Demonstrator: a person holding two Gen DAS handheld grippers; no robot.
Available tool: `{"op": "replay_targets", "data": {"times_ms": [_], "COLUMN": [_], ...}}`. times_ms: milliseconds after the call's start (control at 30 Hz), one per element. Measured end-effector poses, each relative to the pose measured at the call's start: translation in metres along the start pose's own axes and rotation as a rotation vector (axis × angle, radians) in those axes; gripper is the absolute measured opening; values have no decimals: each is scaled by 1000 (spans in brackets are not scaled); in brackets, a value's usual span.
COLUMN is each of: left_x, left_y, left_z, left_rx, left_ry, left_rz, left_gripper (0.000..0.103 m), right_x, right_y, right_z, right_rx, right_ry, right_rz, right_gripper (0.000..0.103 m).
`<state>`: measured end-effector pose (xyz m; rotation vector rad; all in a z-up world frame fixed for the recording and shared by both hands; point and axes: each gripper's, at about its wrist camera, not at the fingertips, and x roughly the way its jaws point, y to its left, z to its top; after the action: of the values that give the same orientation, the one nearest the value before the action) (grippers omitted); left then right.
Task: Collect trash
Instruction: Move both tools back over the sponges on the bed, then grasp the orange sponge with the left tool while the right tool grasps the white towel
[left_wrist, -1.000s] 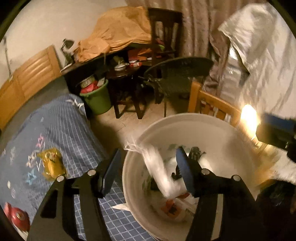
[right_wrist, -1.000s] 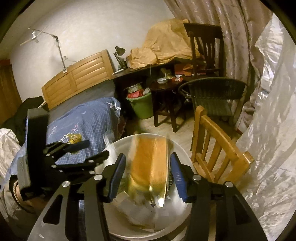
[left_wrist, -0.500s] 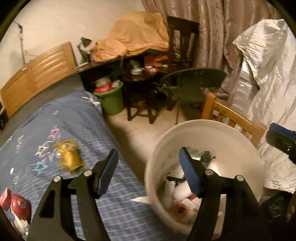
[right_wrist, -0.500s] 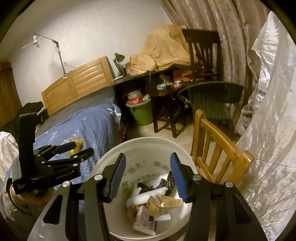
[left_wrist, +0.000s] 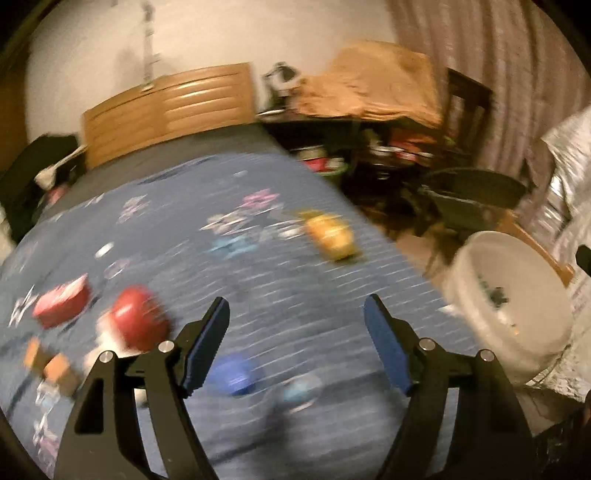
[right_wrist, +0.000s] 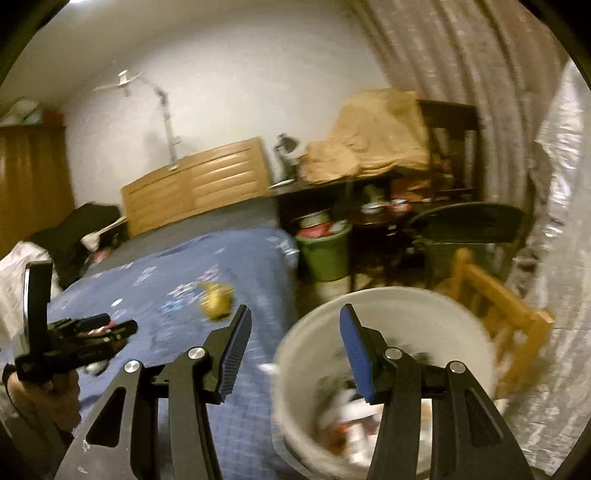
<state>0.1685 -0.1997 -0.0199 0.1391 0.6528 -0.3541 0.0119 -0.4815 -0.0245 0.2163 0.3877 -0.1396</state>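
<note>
My left gripper (left_wrist: 297, 312) is open and empty above the blue bedspread (left_wrist: 177, 236). On the bed lie a yellow wrapper (left_wrist: 332, 238), a red round item (left_wrist: 138, 323), a red packet (left_wrist: 61, 301) and a blue item (left_wrist: 232, 374), all blurred. The white bucket (left_wrist: 517, 354) with trash stands at the right beside the bed. My right gripper (right_wrist: 295, 323) is open and empty over the bucket's (right_wrist: 388, 299) left rim. The yellow wrapper (right_wrist: 216, 301) and the left gripper (right_wrist: 99, 330) also show in the right wrist view.
A wooden chair (right_wrist: 495, 306) stands right of the bucket. A green bin (right_wrist: 325, 251), a dark table and a dark chair (right_wrist: 469, 229) stand beyond the bed's corner. A wooden headboard (left_wrist: 170, 110) is at the back. Silver plastic sheeting (right_wrist: 554, 258) hangs at the right.
Both grippers dropped their trash into the bucket. The left gripper has swung left over the bed. The right gripper has shifted slightly left, toward the bucket's rim.
</note>
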Motion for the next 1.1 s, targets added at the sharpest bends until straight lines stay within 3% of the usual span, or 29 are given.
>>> {"op": "replay_targets", "data": {"times_ms": [333, 500, 767, 867, 1067, 1100], "left_x": [-59, -74, -37, -19, 3, 6], "left_y": [186, 271, 321, 333, 353, 353], "left_z": [-62, -78, -85, -87, -88, -88], "left_rx": [-281, -418, -346, -338, -382, -384], "left_ry": [11, 4, 81, 115, 151, 160], "left_rz": [188, 224, 200, 171, 124, 115], "left_gripper": [72, 72, 72, 72, 72, 67], "right_x": [51, 78, 136, 164, 210, 216], "right_y": [147, 222, 305, 326, 349, 352], "right_z": [-34, -52, -64, -67, -73, -75], "right_rx": [-110, -181, -289, -322, -356, -363], "right_ry": [171, 258, 396, 447, 535, 552], "right_rz": [295, 414, 524, 538, 555, 559], "right_gripper": [52, 52, 54, 59, 60, 60]}}
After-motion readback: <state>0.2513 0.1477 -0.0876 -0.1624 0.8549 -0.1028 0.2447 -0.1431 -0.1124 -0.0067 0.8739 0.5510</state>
